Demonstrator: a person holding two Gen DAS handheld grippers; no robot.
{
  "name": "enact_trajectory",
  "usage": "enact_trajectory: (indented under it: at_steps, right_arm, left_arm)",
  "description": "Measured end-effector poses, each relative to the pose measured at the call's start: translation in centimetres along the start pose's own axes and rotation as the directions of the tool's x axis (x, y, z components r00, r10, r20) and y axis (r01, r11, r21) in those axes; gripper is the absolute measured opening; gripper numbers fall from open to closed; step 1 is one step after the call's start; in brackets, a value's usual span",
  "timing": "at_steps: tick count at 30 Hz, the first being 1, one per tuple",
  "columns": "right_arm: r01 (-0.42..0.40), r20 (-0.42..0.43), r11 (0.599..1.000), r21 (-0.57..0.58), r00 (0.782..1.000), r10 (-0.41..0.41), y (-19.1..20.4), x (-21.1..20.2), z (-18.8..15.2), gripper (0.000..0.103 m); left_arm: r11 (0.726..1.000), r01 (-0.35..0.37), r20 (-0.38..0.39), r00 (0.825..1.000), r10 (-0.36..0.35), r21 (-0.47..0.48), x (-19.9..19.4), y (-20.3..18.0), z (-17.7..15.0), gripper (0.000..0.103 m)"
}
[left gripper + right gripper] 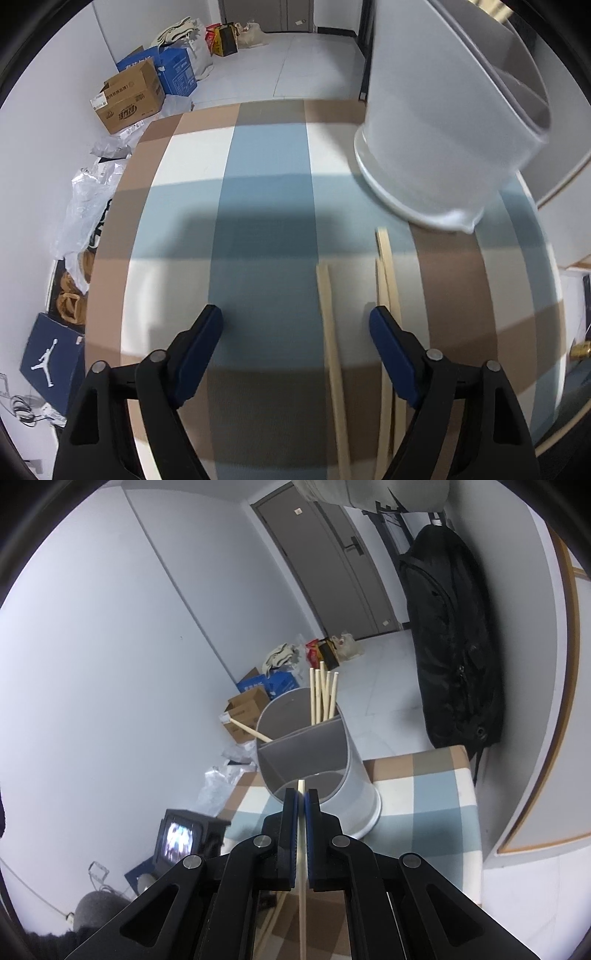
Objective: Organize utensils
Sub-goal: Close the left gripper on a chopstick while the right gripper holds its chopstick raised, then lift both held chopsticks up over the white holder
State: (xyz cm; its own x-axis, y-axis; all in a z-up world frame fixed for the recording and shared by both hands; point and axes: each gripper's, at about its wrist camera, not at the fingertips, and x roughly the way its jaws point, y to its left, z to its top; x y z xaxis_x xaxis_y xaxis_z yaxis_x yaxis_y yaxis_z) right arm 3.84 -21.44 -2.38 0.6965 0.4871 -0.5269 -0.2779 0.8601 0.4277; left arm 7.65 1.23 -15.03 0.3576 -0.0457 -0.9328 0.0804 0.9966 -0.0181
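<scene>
Open left claw (295, 325) hovers over chopsticks (332, 350) near holder (436, 147).

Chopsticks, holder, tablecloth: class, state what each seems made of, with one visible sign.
Chopsticks: probably bamboo or wood; pale, matte, unpainted.
Holder: likely plastic, possibly coated metal; smooth, thin grey walls and dividers, flared white base.
Tablecloth: seemingly woven fabric; matte blue, tan and white checks, no gloss.

A white round holder (325, 760), split by grey dividers, stands upright near the tabletop's far edge. Five pale wooden chopsticks (323, 696) stand in its far compartment; one (251, 731) leans over the rim. One chopstick (301, 849) is clamped in tongs (tip at the rim). Loose chopsticks (334, 354) lie flat near the holder.
</scene>
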Motion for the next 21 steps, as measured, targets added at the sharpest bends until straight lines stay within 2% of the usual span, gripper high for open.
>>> enact_trajectory:
  at_steps: [1,3,4,6,7,11,15,18,21]
  right_arm:
    - [0.000,-0.001,1.000,0.002,1.000,0.000,-0.1,0.0,0.1,0.003]
    - [-0.002,-0.007,1.000,0.014,1.000,0.002,-0.5,0.2,0.2,0.003]
    - [-0.002,-0.010,1.000,0.020,1.000,0.003,-0.7,0.3,0.2,0.003]
    - [-0.006,-0.018,0.999,0.032,1.000,0.007,-1.0,0.5,0.3,0.003]
    - [-0.007,-0.020,0.999,0.036,1.000,0.008,-1.2,0.6,0.4,0.003]
    - [-0.012,-0.021,0.999,0.038,1.000,0.012,-1.4,0.8,0.5,0.003]
    - [-0.017,-0.016,0.999,0.042,1.000,0.018,-1.5,0.8,0.7,0.003]
    - [-0.018,-0.012,0.999,0.046,1.000,0.018,-1.6,1.0,0.8,0.003]
    - [-0.016,-0.007,0.999,0.045,1.000,0.016,-1.5,1.0,0.7,0.003]
  left_arm:
    - [1.000,0.002,0.012,1.000,-0.002,0.007,0.0,-0.1,0.3,0.068]
    - [0.999,0.017,0.027,0.999,-0.018,0.031,-0.2,-0.8,0.6,0.040]
    - [0.999,0.026,0.029,0.999,-0.028,0.046,-0.3,-1.1,0.6,0.032]
    - [0.997,0.046,0.028,0.998,-0.048,0.067,-0.4,-1.6,0.6,0.006]
    - [0.996,0.058,0.024,0.998,-0.060,0.073,-0.4,-1.9,0.6,0.003]
    - [0.996,0.079,0.034,0.996,-0.081,0.049,-0.8,-1.8,0.5,0.002]
    - [0.993,0.122,0.113,0.986,-0.121,-0.003,-3.0,-0.9,0.8,0.002]
    - [0.991,0.133,0.179,0.975,-0.130,-0.007,-5.2,-0.7,0.7,0.002]
    - [0.990,0.143,0.212,0.967,-0.140,0.000,-6.9,-0.7,0.2,0.002]
